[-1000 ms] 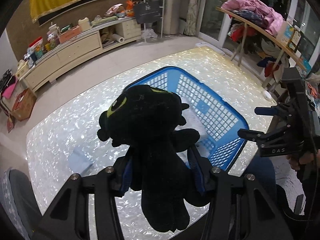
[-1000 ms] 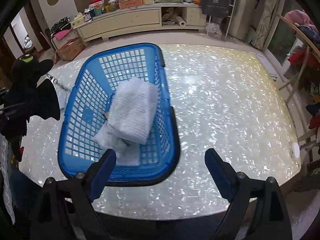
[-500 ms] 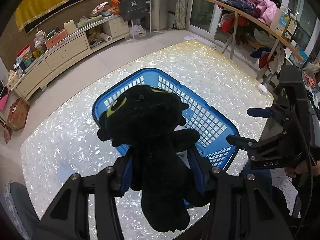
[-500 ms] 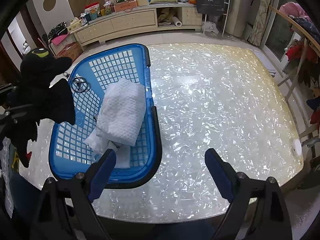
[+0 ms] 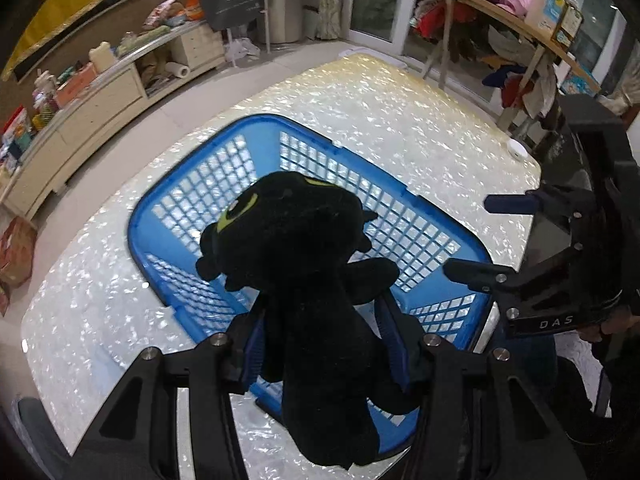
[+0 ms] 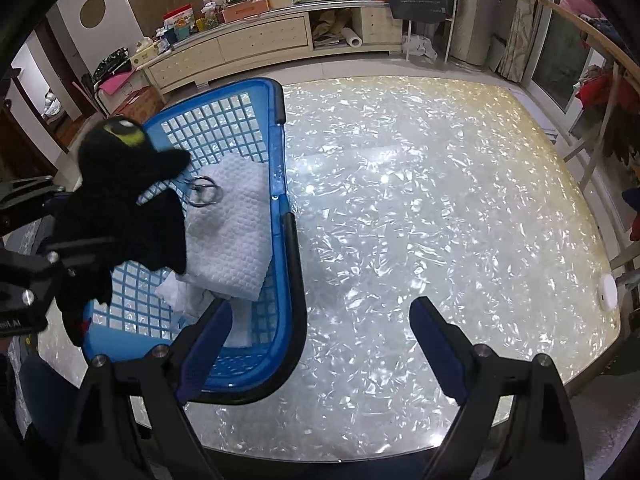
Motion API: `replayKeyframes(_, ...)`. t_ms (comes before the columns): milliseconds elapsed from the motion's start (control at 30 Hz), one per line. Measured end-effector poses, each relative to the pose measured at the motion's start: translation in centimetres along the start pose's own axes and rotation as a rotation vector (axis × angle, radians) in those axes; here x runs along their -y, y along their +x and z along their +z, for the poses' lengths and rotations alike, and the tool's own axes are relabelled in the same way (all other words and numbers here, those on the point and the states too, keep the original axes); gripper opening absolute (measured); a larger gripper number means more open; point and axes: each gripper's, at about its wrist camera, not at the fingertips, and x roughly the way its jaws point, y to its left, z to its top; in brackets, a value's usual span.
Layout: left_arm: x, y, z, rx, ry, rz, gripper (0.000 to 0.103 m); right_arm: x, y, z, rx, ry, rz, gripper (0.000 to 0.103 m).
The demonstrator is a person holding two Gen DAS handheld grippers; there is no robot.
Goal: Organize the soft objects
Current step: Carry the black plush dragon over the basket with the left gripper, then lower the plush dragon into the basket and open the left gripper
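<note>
My left gripper point(image 5: 324, 344) is shut on a black plush dragon point(image 5: 304, 264) with yellow-green eyes and holds it above the blue mesh basket point(image 5: 192, 184). In the right wrist view the plush point(image 6: 120, 200) hangs over the basket's left side point(image 6: 288, 248). A white waffle towel point(image 6: 232, 232) lies inside the basket, with a metal ring point(image 6: 204, 196) on it. My right gripper point(image 6: 320, 344) is open and empty, over the basket's near right rim; it also shows in the left wrist view point(image 5: 480, 236).
The basket stands on a pearly white table point(image 6: 440, 200). A small white disc point(image 6: 608, 292) lies at the table's right edge. A long cabinet point(image 6: 260, 44) with clutter runs along the far wall. A clothes rack point(image 5: 500, 12) stands beyond the table.
My left gripper has carried the plush to the right, from beside the basket to above it. The right gripper stays open and has shifted slightly relative to the basket.
</note>
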Motion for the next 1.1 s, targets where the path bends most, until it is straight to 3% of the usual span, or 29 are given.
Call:
replayKeyframes(467,1.7,3.3,1.2,0.014,0.105,-0.067,0.048,0.1,0.9,0.2,-0.009,0.013,0.009,0.09)
replayKeyframes(767,1.8,6.1,0.8,-0.076,0.1,-0.098,0.048,0.2,1.7,0.1,-0.023,0.009,0.003,0.09)
replayKeyframes(1100,2.2,7.8,1.0,-0.129,0.098,-0.083,0.05,0.2,1.7,-0.2,-0.025,0.016,0.02,0.09)
